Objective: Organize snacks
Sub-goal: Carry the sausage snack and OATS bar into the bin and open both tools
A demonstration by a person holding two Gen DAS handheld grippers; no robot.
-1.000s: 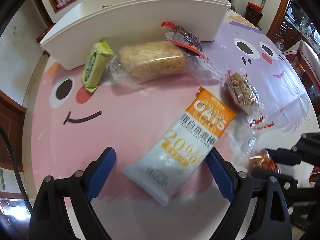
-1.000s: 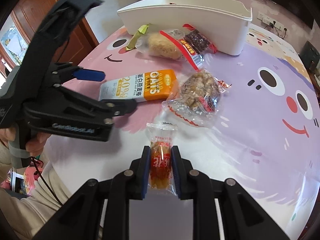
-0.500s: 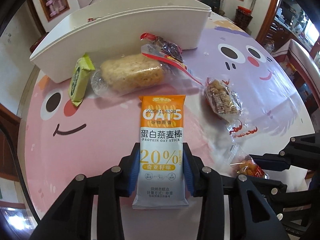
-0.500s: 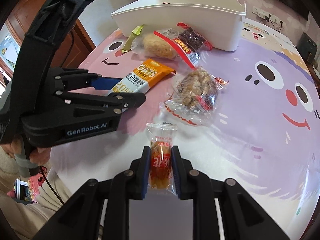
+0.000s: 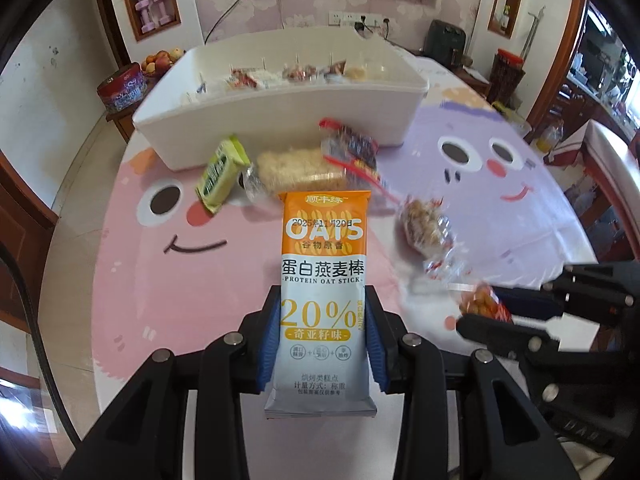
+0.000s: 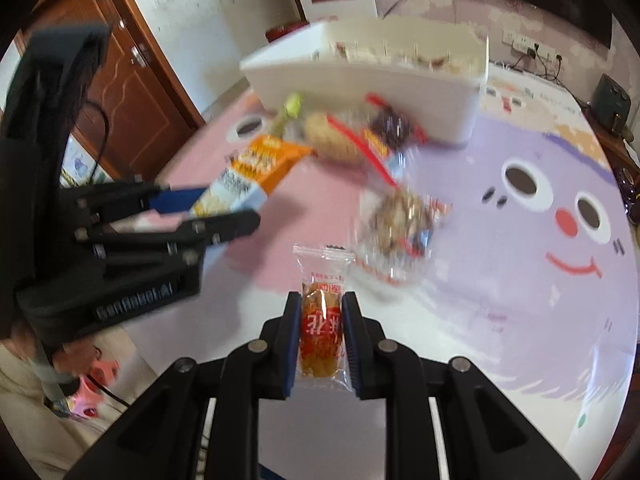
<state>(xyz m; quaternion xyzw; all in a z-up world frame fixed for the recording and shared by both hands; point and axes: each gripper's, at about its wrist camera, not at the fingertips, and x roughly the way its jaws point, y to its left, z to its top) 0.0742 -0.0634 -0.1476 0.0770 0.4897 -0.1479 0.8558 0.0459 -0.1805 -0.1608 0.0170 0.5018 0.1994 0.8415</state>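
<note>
My left gripper is shut on an orange and white oat bar, held upright above the table. My right gripper is shut on a small clear packet of orange-red snack, also off the table. In the right wrist view the left gripper with the oat bar shows at the left. A white bin with several snacks inside stands at the back of the table. In front of it lie a green packet, a pale rice cake, a dark red-edged packet and a clear nut packet.
The round table has a pink and purple cartoon-face cover. A person's sleeve shows at the lower left of the right wrist view. A red tin and fruit sit on a side cabinet behind the bin.
My left gripper closed on the oat bar, turning it straight, then lifted it off the table. My right gripper rose with its packet. The bin's inside has come into view.
</note>
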